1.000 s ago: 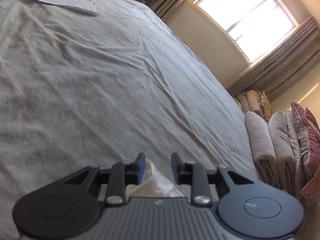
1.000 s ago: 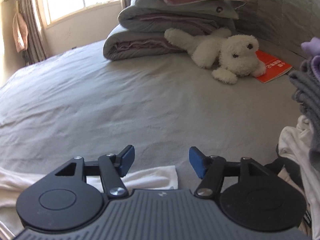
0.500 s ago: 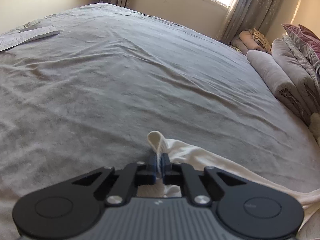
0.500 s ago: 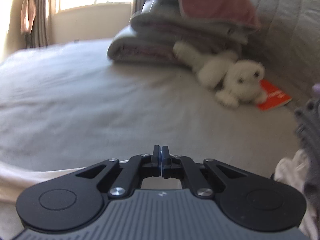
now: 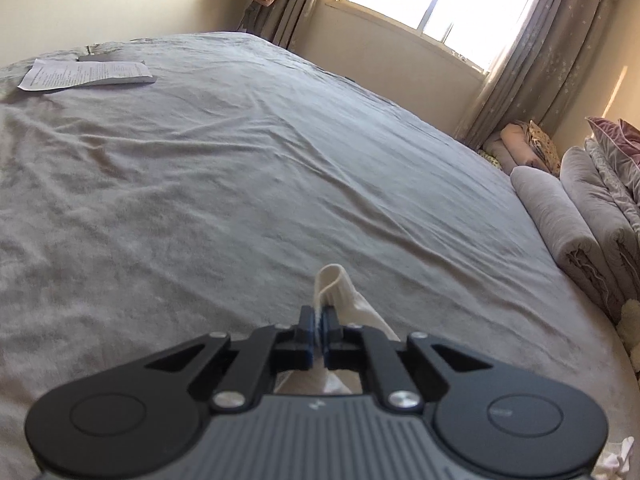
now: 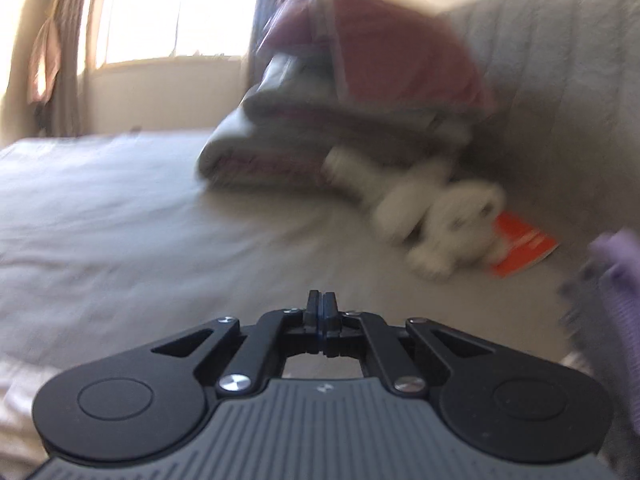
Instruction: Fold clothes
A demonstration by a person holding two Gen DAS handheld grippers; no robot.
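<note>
My left gripper (image 5: 319, 314) is shut on a fold of a white garment (image 5: 334, 286); the cloth sticks out past the fingertips and trails down to the right over the grey bed sheet (image 5: 240, 184). My right gripper (image 6: 320, 304) has its jaws closed together above the bed (image 6: 100, 216); no cloth shows between them in this blurred view. A pale strip of the white garment (image 6: 16, 384) lies at the lower left of the right wrist view.
Printed papers (image 5: 86, 74) lie at the far left of the bed. Folded quilts (image 5: 568, 220) and pillows are stacked at the right. In the right wrist view are stacked bedding (image 6: 340, 120), a white plush toy (image 6: 444, 216), an orange booklet (image 6: 520, 248) and a clothes pile (image 6: 616, 280).
Both grippers closed from open, the left on the white garment's edge. Both have since lifted and tilted upward; the right view is now blurred by motion.
</note>
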